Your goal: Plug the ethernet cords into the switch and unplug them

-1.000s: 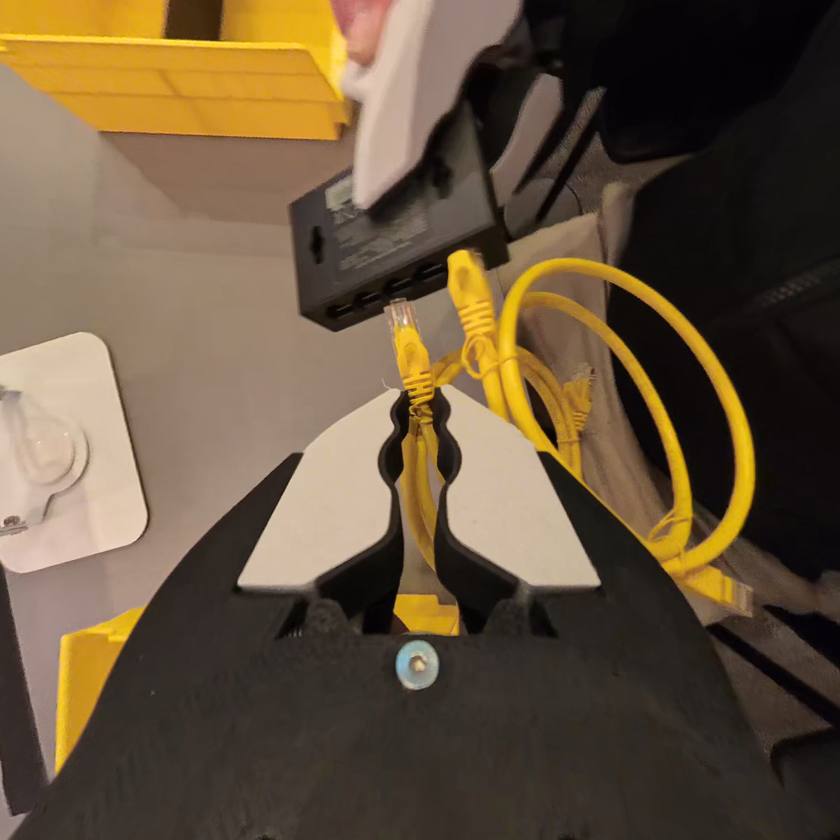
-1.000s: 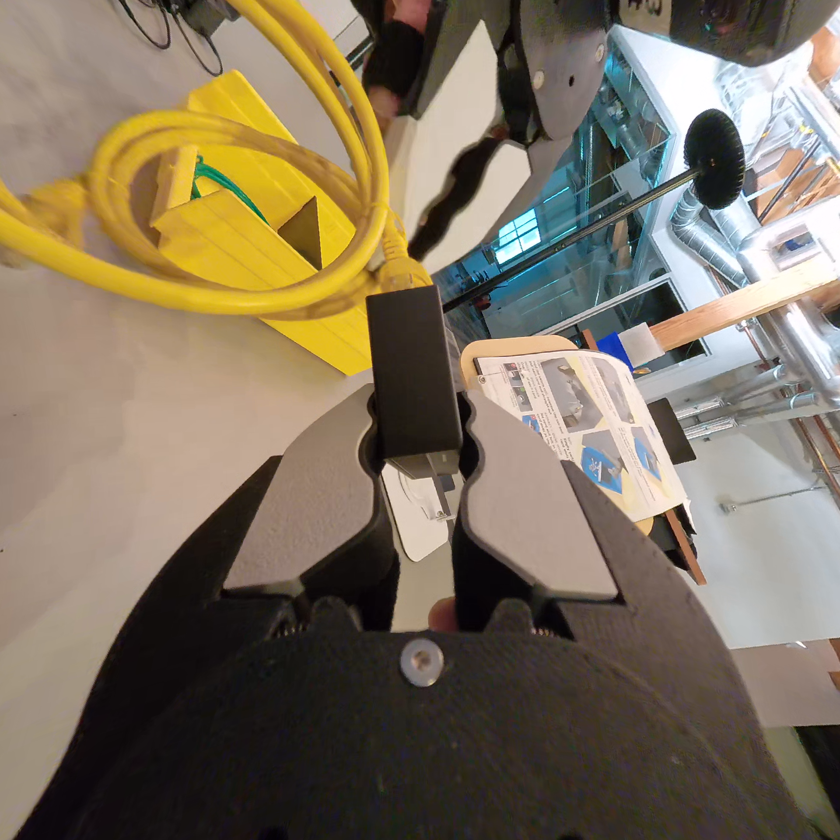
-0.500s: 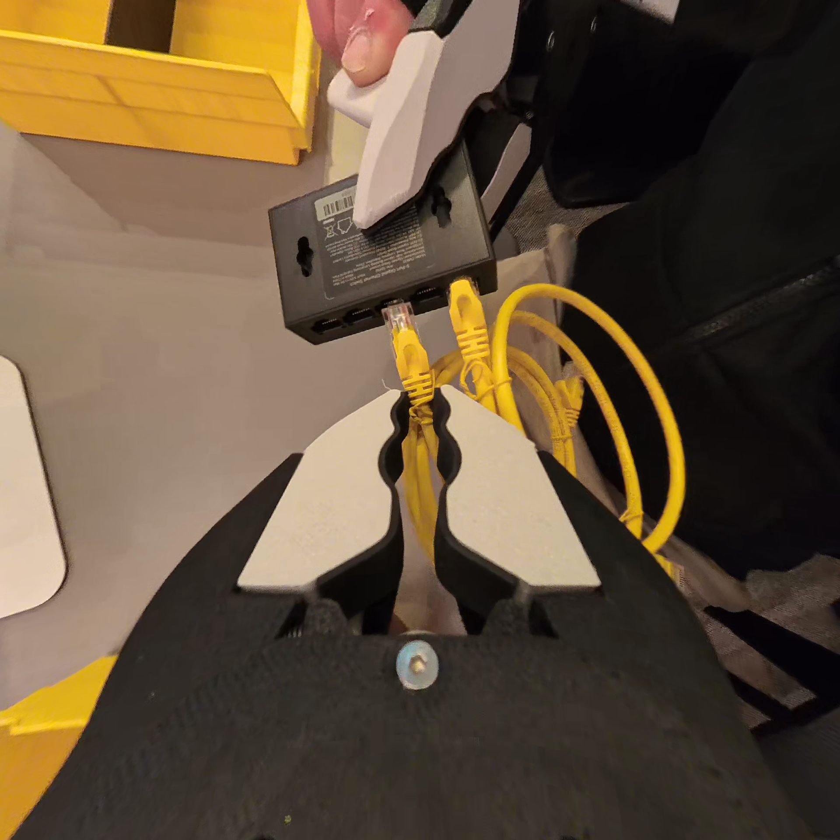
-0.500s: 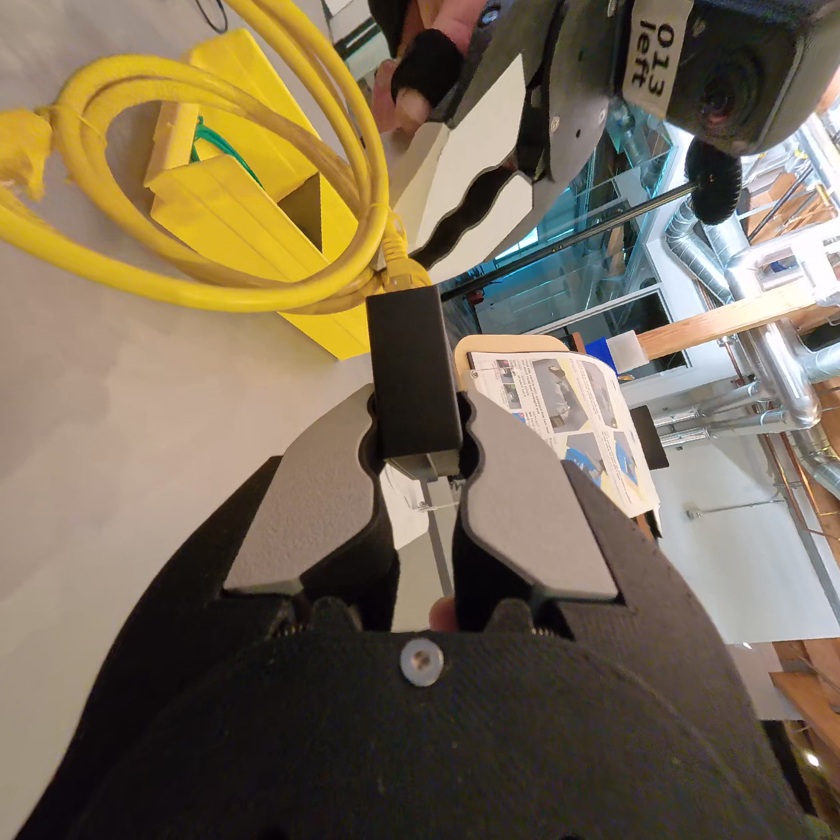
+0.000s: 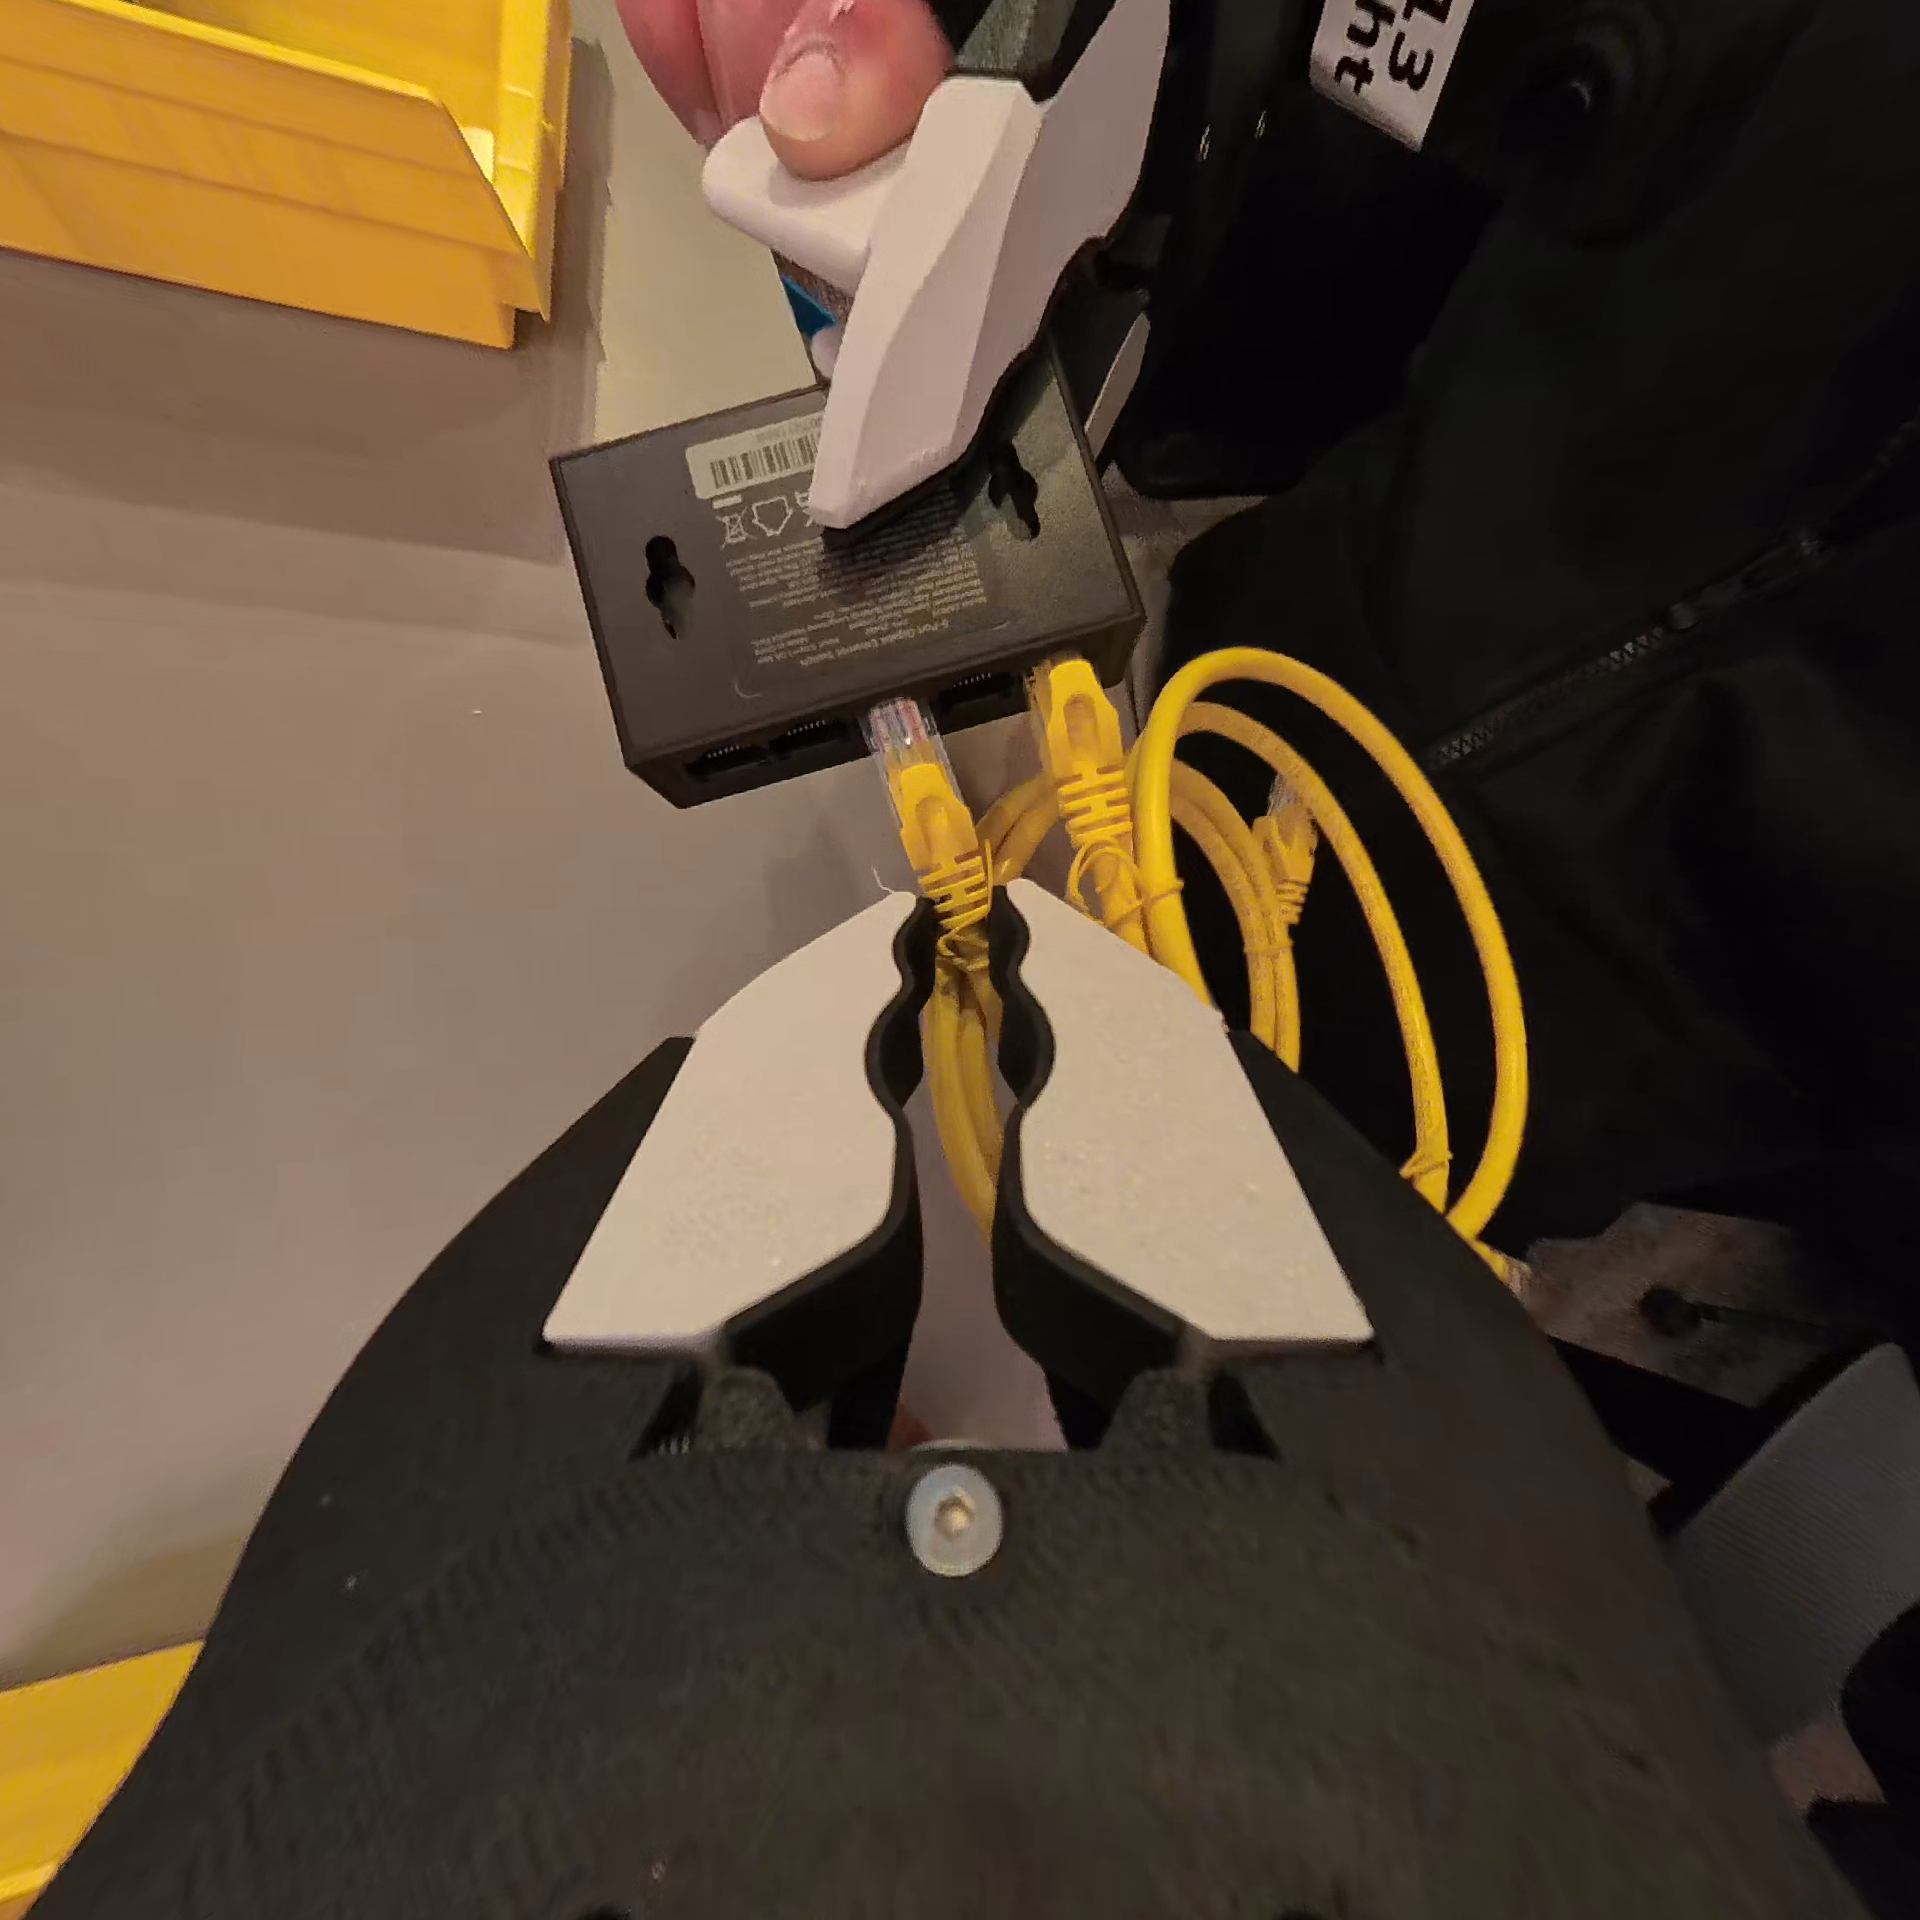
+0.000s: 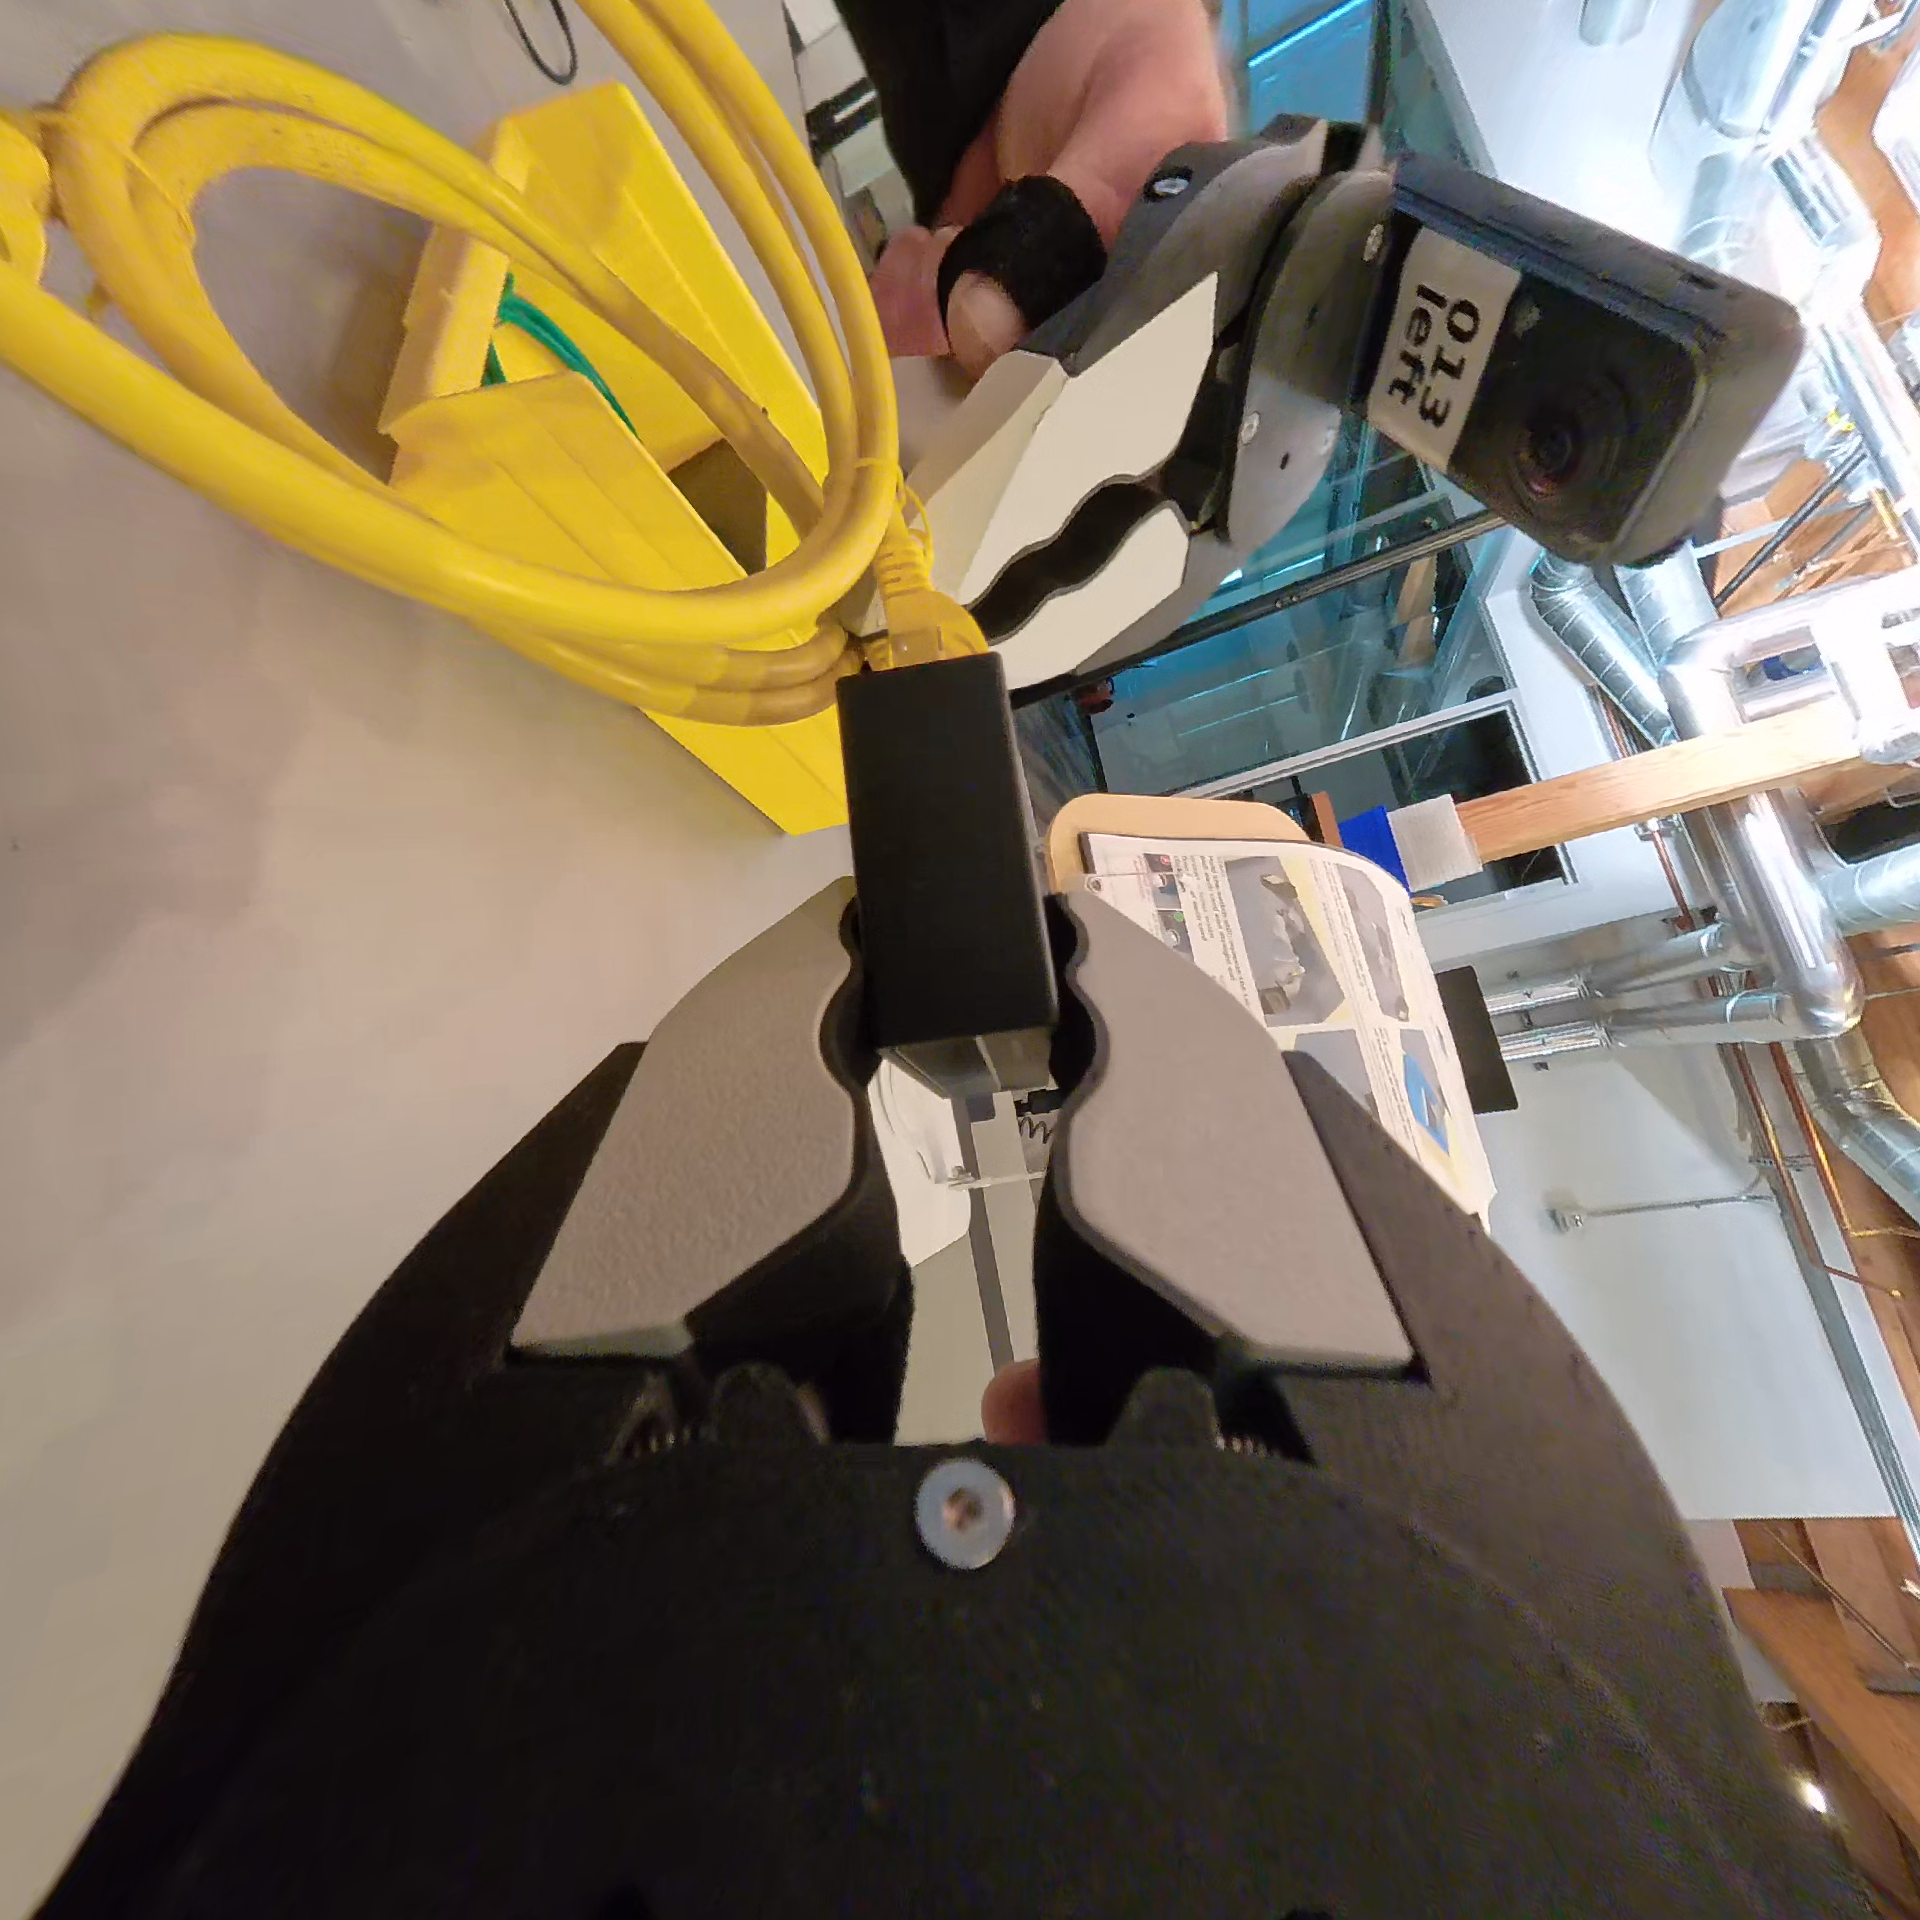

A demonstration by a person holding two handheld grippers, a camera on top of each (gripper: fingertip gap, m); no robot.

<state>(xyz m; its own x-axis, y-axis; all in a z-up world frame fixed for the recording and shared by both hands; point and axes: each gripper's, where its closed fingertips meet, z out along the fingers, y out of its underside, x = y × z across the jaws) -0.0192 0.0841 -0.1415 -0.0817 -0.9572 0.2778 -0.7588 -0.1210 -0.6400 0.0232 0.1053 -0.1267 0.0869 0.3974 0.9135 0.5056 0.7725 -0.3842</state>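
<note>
Left wrist view: left gripper (image 5: 961, 914) clamped on yellow ethernet cord (image 5: 940, 831); clear plug tip at middle port of small black plastic switch (image 5: 852, 613). Plug best kept square, pushed straight until seated.

Right wrist view: right gripper (image 6: 956, 935) pinched on switch (image 6: 940, 831), held above grey table (image 6: 312, 935); firm bracing advised.

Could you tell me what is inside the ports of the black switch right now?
On the switch, one yellow plug sits in the rightmost port; the plug held by the left gripper is partly in the middle one. Three ports look empty. Their contacts are too dark to see.
</note>
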